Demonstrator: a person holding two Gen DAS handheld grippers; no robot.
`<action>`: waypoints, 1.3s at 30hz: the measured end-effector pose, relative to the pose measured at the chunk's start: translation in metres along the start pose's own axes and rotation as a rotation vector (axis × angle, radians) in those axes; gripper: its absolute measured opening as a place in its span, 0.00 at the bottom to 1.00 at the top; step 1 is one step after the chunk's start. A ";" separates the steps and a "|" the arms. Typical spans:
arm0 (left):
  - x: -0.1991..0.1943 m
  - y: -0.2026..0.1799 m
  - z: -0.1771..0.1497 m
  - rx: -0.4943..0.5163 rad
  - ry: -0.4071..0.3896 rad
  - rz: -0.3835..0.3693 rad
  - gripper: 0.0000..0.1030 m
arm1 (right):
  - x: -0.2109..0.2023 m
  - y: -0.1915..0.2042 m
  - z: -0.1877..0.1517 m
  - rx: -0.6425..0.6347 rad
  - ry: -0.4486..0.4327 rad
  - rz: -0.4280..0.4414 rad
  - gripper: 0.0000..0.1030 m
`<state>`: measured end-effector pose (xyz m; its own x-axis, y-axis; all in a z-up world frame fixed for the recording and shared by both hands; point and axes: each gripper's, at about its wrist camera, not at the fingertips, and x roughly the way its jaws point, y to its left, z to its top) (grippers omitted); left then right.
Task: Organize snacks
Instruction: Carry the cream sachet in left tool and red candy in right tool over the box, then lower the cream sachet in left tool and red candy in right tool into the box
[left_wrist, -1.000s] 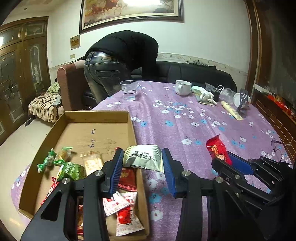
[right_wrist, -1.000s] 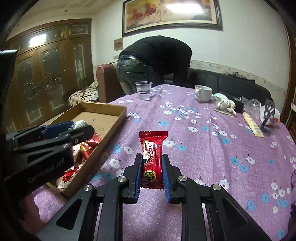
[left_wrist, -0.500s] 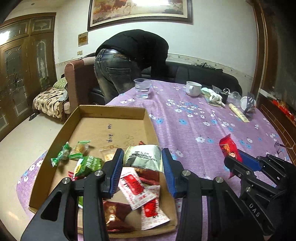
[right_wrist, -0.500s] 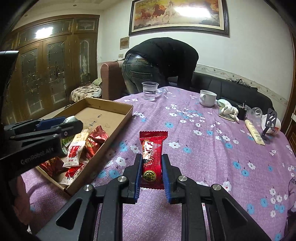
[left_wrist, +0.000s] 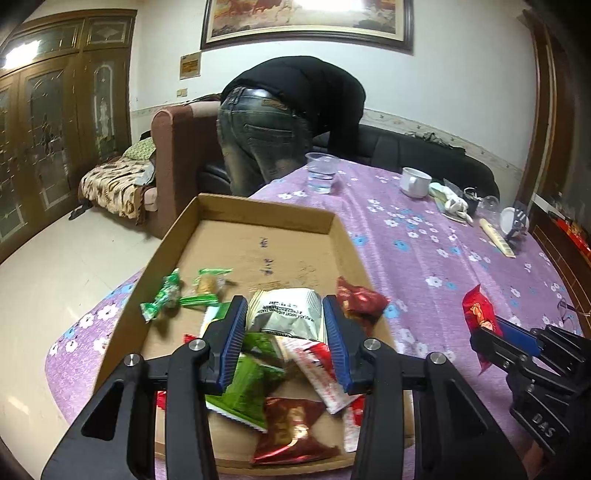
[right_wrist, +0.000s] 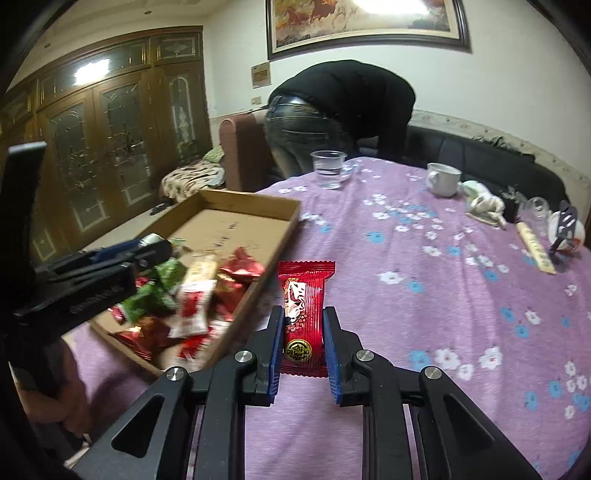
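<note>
Over cardboard box (left_wrist: 266, 210) | left claw (left_wrist: 284, 328) grips crinkly white packet (left_wrist: 284, 314)

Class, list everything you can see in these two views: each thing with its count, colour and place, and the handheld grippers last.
cardboard box: one, brown, table's left edge
loose snack packets: several, green, red, white, in box
clear cup: one, far edge
mug: one, white, far side
tablecloth: one, purple, floral
bent-over person: one, dark top, behind table
left gripper: shut on white-grey packet, over box
right gripper: shut on red packet, over tablecloth
</note>
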<state>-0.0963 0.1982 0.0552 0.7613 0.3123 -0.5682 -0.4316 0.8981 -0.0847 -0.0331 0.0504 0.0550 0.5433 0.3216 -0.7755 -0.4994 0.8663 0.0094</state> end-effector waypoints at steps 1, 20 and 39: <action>0.001 0.003 -0.001 -0.005 0.005 0.005 0.39 | 0.001 0.003 0.001 0.007 0.006 0.016 0.20; 0.020 0.033 -0.010 -0.021 0.069 0.096 0.39 | 0.070 0.063 0.015 0.037 0.190 0.192 0.20; 0.042 0.021 -0.008 0.033 0.137 0.179 0.39 | 0.085 0.059 0.010 0.001 0.135 0.147 0.21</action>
<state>-0.0770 0.2281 0.0229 0.6002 0.4245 -0.6779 -0.5358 0.8427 0.0533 -0.0095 0.1331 -0.0043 0.3692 0.3901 -0.8435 -0.5660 0.8143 0.1288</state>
